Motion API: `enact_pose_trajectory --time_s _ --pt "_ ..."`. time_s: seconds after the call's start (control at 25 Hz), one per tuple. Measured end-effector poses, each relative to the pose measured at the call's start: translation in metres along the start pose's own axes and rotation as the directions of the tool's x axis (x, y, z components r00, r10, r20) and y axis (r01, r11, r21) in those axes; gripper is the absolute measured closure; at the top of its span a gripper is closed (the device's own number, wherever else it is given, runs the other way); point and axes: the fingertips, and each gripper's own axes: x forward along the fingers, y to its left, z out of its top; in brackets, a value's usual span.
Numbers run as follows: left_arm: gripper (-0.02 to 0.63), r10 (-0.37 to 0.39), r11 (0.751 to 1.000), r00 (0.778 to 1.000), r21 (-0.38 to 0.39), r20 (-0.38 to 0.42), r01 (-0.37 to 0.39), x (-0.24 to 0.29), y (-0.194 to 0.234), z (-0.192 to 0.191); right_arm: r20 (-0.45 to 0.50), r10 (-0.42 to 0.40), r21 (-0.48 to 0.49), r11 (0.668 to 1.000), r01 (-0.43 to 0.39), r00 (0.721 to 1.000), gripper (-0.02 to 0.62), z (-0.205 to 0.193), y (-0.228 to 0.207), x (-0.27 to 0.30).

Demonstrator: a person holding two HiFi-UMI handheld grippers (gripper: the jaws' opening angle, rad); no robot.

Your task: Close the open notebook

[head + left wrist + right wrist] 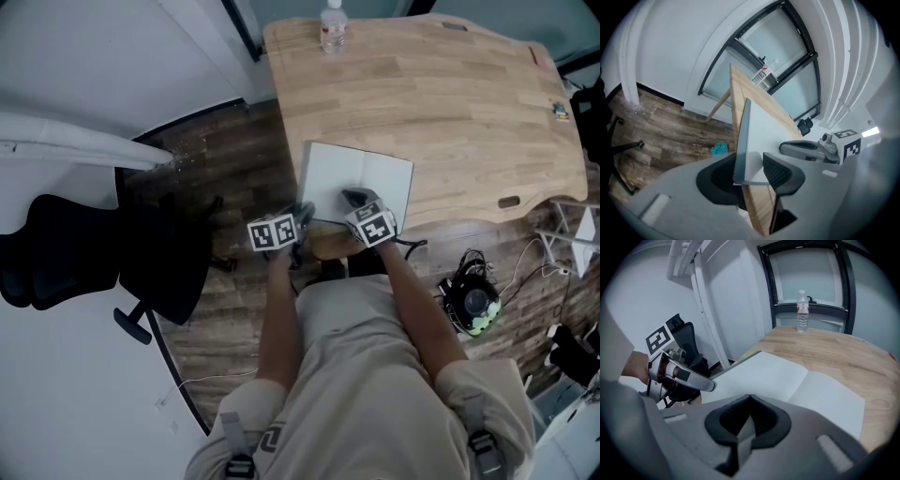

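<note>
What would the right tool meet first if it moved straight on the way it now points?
The open notebook. The right tool points down at its white page just ahead, beside the centre fold. Nothing shows between them, though the size of the gap is hard to judge.

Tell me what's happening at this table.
A person holds a gripper in each hand at the near edge of a wooden table, where a notebook lies open. The left gripper has the notebook's left edge between its open jaws, not pinched. The right gripper, jaws shut, sits over the pages near the middle. The notebook is not yet closed.
</note>
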Motion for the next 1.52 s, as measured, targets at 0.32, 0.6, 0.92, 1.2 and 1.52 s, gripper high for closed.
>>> enact_pose_trajectory --time_s 0.32,0.6,0.92,1.2,1.52 --pt "0.502 0.040 0.997 0.997 0.060 0.069 -0.044 -0.019 -0.007 0.007 0.033 -0.021 0.010 1.000 0.020 0.999 0.595 0.001 0.002 -0.002" --pt "0.531 -0.039 0.998 0.994 0.060 0.105 0.033 -0.033 -0.024 0.008 0.054 -0.035 -0.009 0.999 0.036 0.998 0.595 -0.001 0.007 -0.008" --pt "0.531 -0.148 0.983 0.984 0.125 0.099 0.135 -0.045 -0.050 0.016 0.090 -0.036 0.022 0.999 0.034 0.995 0.595 -0.003 0.004 -0.010" --pt "0.531 -0.189 0.970 0.977 0.171 0.094 0.171 -0.052 -0.067 0.018 0.131 -0.057 0.100 0.994 0.044 0.990 0.595 -0.001 0.003 -0.017" --pt "0.531 -0.229 0.950 0.970 0.236 0.079 0.205 -0.060 -0.087 0.018 0.195 -0.076 0.243 0.970 0.027 0.978 0.595 -0.005 0.001 -0.030"
